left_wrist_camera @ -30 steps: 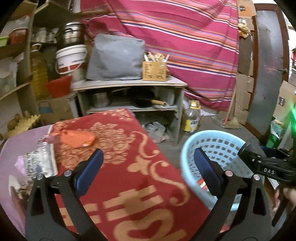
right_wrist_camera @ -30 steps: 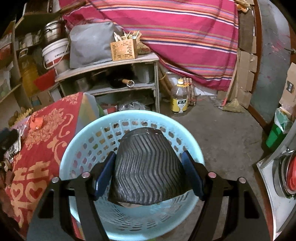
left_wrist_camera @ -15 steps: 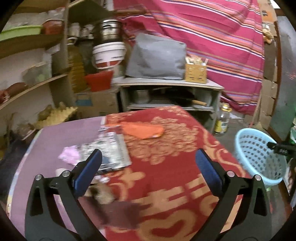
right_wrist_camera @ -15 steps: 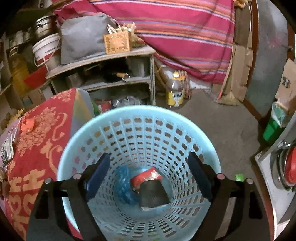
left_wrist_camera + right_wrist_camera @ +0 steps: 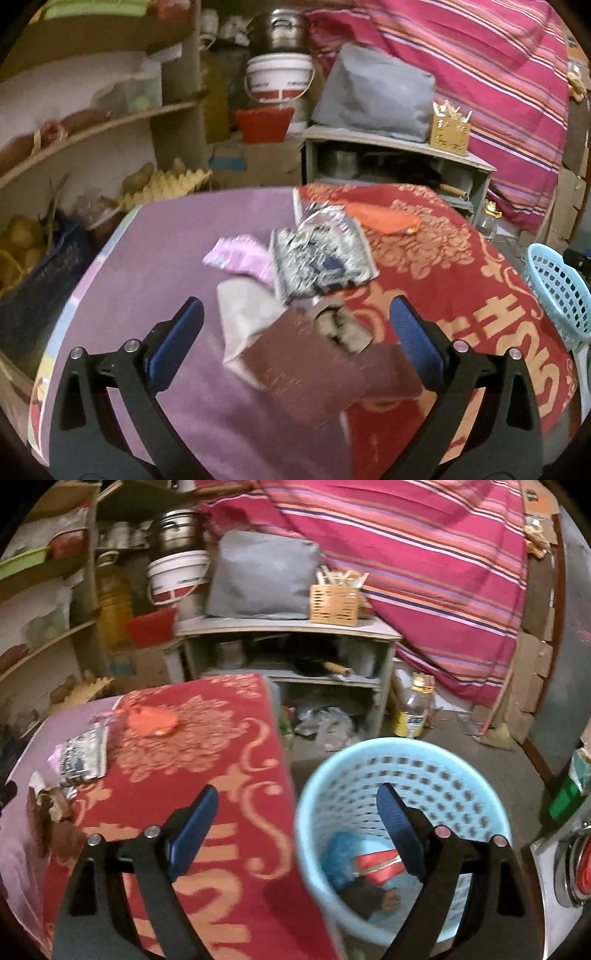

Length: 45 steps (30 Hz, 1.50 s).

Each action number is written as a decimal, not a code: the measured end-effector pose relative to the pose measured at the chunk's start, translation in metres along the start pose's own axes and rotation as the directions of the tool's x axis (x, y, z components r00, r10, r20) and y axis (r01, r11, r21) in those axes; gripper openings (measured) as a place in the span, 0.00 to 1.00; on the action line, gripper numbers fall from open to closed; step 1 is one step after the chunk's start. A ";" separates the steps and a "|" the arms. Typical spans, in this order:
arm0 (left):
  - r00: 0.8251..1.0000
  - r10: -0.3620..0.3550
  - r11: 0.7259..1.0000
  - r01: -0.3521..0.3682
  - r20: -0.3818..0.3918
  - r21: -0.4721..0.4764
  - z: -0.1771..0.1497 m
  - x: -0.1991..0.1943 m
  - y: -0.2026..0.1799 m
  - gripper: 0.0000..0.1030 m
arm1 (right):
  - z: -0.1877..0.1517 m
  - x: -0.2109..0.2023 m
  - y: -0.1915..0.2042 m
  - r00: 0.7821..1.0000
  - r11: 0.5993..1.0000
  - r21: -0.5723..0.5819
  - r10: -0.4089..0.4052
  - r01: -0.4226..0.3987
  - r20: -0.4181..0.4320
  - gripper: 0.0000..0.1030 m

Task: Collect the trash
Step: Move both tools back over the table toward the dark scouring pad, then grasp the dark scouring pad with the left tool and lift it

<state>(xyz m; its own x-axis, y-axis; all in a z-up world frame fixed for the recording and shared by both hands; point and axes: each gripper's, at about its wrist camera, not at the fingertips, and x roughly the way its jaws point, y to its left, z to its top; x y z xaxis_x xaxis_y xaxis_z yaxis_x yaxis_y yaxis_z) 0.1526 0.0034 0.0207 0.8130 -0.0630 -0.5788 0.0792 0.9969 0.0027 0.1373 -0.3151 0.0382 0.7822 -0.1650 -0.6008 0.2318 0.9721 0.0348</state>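
Trash lies on the table: a brown flat packet (image 5: 314, 376), a pale crumpled wrapper (image 5: 243, 314), a silver printed bag (image 5: 321, 258), a pink wrapper (image 5: 240, 254) and an orange wrapper (image 5: 384, 219). My left gripper (image 5: 293, 332) stands open over the brown packet and a crumpled dark lump (image 5: 341, 326), nothing pressed. My right gripper (image 5: 297, 827) is open and empty, straddling the table edge and the rim of the light blue basket (image 5: 424, 760). In the basket lie a blue bag (image 5: 341, 853), a red packet (image 5: 380, 867) and a dark piece (image 5: 369, 895).
The table has a red patterned cloth (image 5: 207, 760) and a purple cloth (image 5: 166, 295). Behind stand a grey shelf unit (image 5: 288, 657), a white bucket (image 5: 279, 79), a striped curtain (image 5: 424, 554) and a bottle (image 5: 415, 709) on the floor. Shelves (image 5: 92, 133) line the left.
The right gripper let the dark ribbed piece drop into the basket, opened wider and swung left toward the table. The left gripper swung left from the basket side to over the trash.
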 end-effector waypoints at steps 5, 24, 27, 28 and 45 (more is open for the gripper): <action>0.999 0.008 1.000 -0.008 -0.053 -0.001 -0.016 0.011 0.009 0.94 | -0.005 0.009 0.026 0.998 0.998 0.011 0.055 -0.055 -0.031 0.83; 0.973 -0.158 0.987 0.153 -0.169 -0.041 -0.029 0.036 0.001 0.57 | -0.010 0.015 0.085 0.994 0.991 -0.085 0.099 -0.103 -0.047 0.83; 0.972 -0.169 0.986 0.166 -0.161 -0.029 -0.027 0.031 0.001 0.51 | -0.010 0.013 0.088 0.994 0.990 -0.096 0.103 -0.107 -0.044 0.83; 0.973 -0.168 0.986 0.167 -0.157 -0.021 -0.027 0.029 0.001 0.43 | -0.011 0.011 0.090 0.994 0.989 -0.100 0.105 -0.109 -0.042 0.83; 0.985 -0.113 0.993 0.117 -0.127 0.021 -0.026 0.005 0.040 0.23 | -0.034 0.002 0.136 0.988 0.969 -0.197 0.139 -0.150 -0.069 0.83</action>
<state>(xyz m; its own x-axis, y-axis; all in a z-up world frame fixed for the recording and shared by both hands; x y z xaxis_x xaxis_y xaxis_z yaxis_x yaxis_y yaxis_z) 0.1445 0.0441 -0.0029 0.7188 -0.1690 -0.6743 0.1857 0.9814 -0.0479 0.1507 -0.1775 0.0152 0.7647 -0.0161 -0.6441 -0.0068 0.9994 -0.0331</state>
